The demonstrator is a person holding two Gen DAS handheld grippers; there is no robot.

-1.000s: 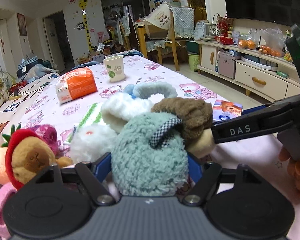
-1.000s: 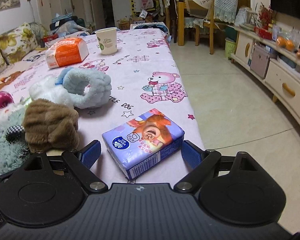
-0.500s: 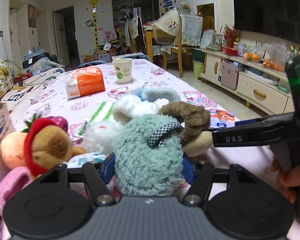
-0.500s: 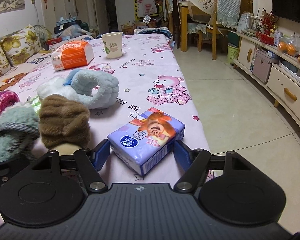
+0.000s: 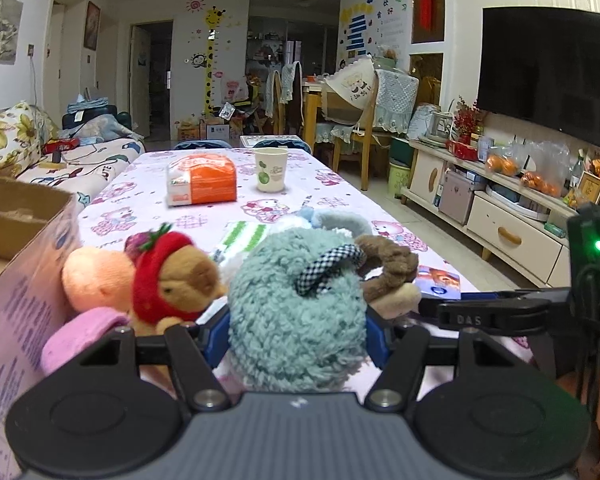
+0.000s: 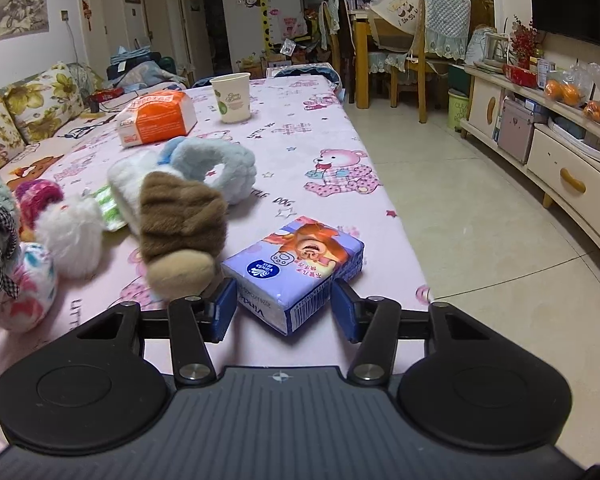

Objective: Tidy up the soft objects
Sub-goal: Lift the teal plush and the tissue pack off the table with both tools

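Left wrist view is showing the teal fluffy slipper (image 5: 296, 312) at lower centre, and my left jaws (image 5: 296, 334) are pinching it from both sides; a second ago it was sitting lower among the pile, and now I am lifting it clear of the worktop (image 5: 340, 184), with the cardboard box (image 5: 24, 240) coming into the left edge. I am judging that the slipper is heading for that box. In the right wrist view my right jaws (image 6: 285, 310) have just been closing from wide apart, and they are now pressing on the near corner of the tissue pack (image 6: 296, 268) at lower centre, which is lying on the worktop near its right edge. The brown plush slipper (image 6: 180, 224) is hanging just left of the pack. Beyond, a pale blue fluffy slipper (image 6: 216, 168), an orange bread bag (image 6: 156, 118) and a paper cup (image 6: 233, 96) are resting on the pink bear-print cloth. A sofa is running along the left, a television cabinet along the right.
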